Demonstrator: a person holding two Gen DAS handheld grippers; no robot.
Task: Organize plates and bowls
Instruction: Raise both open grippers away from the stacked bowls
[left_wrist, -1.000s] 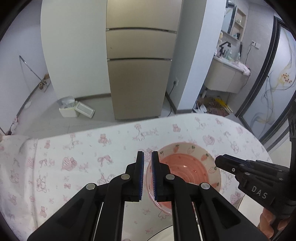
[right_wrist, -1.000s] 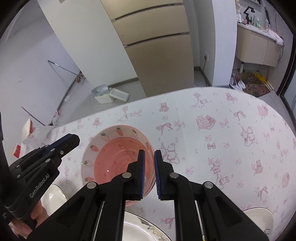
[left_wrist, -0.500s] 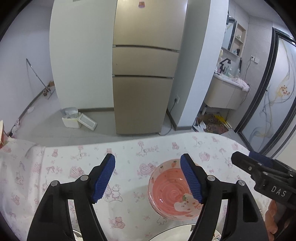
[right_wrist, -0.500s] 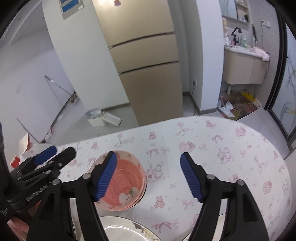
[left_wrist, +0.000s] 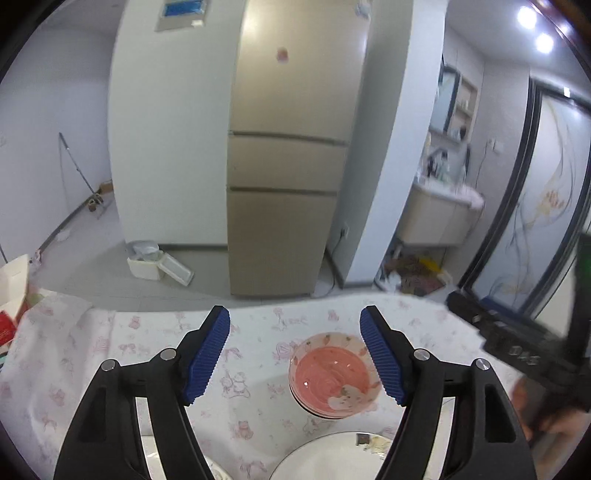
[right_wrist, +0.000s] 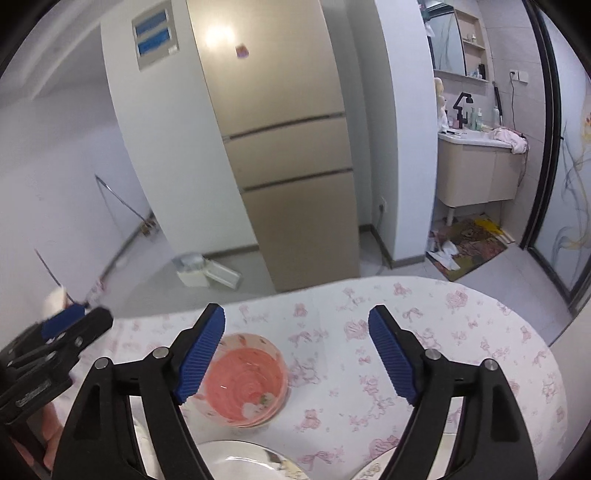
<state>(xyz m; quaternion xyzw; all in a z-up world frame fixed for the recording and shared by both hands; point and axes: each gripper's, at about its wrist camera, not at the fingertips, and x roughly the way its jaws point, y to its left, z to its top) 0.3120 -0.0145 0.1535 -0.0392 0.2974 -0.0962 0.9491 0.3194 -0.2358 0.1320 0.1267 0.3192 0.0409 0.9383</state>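
A pink bowl with strawberry print (left_wrist: 332, 376) sits on the table, stacked on other bowls; it also shows in the right wrist view (right_wrist: 247, 382). My left gripper (left_wrist: 295, 354) is open and empty, raised above and behind the bowl. My right gripper (right_wrist: 297, 354) is open and empty, also raised, with the bowl under its left finger. A white plate (left_wrist: 332, 458) lies at the near edge, and it shows in the right wrist view (right_wrist: 240, 461). Each gripper appears at the edge of the other's view: the right one (left_wrist: 517, 343), the left one (right_wrist: 51, 350).
The table wears a white cloth with pink prints (right_wrist: 424, 332). A second white dish edge (right_wrist: 373, 470) shows at the lower right. Beyond the table stand a beige fridge (left_wrist: 284, 177), a white bin (left_wrist: 147, 258) on the floor and a washbasin cabinet (right_wrist: 476, 173).
Both grippers were shut on the pink bowl's rim, then opened and let it go. Both have since lifted up and back, so the bowl looks smaller and lower.
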